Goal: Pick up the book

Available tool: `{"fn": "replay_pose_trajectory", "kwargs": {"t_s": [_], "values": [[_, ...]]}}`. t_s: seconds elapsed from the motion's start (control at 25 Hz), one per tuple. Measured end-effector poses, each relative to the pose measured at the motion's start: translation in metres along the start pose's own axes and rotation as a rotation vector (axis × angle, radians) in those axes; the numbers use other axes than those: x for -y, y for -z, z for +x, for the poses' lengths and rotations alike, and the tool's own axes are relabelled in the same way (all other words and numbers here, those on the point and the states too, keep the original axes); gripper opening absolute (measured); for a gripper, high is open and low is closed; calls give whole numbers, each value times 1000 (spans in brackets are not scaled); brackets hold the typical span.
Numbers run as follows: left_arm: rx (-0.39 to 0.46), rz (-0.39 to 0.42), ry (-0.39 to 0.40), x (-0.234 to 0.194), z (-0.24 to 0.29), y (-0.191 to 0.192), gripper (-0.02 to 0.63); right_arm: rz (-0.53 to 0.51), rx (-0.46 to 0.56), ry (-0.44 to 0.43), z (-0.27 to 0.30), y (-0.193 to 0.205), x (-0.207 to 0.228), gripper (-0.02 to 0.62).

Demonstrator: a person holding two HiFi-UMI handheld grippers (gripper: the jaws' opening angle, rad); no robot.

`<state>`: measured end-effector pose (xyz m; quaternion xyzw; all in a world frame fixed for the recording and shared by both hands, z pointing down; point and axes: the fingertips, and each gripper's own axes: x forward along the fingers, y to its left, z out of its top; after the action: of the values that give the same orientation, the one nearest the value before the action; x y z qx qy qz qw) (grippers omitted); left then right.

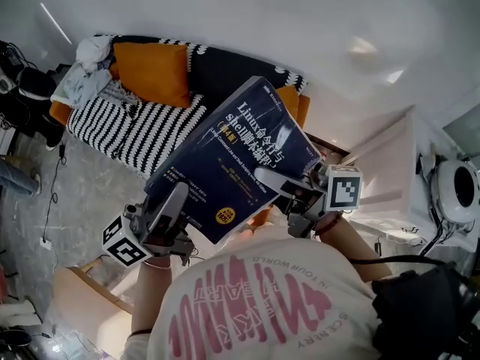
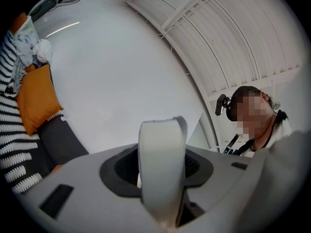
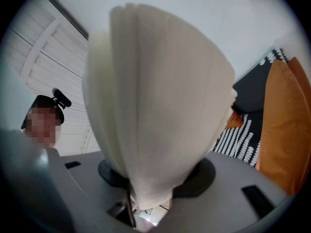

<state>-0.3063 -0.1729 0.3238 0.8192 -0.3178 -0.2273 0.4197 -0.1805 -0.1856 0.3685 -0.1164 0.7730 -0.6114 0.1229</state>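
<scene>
in mid-air, thick glossy rectangular book (image 1: 232, 156)

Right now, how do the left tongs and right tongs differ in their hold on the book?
The left tongs clamp the book at its lower left edge; the right tongs clamp its right side, higher up. In the left gripper view the page edge looks narrow; in the right gripper view the pages fan wide. Both are shut on the book.

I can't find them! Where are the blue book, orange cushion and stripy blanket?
blue book (image 1: 240, 156), head view, middle of its cover.
orange cushion (image 1: 154, 73), head view, its middle.
stripy blanket (image 1: 127, 133), head view, bare striped part.
</scene>
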Motion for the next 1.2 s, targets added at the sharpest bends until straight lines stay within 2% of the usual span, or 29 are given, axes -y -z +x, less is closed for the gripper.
{"fn": "replay_pose_trajectory", "kwargs": {"t_s": [0.52,0.72,0.92,1.2], "values": [[72,-39,-57,10,-1,-1,182,18,-71,-9,1,-6,-6,198],[46,-63,-79,6,-2,4,183,69,-64,-30,5,-3,-8,198],[37,-97,-94,1,-3,6,181,75,-77,21,1,0,2,198],[11,-111,-102,-3,-2,9,182,108,-63,5,5,1,1,198]]}}
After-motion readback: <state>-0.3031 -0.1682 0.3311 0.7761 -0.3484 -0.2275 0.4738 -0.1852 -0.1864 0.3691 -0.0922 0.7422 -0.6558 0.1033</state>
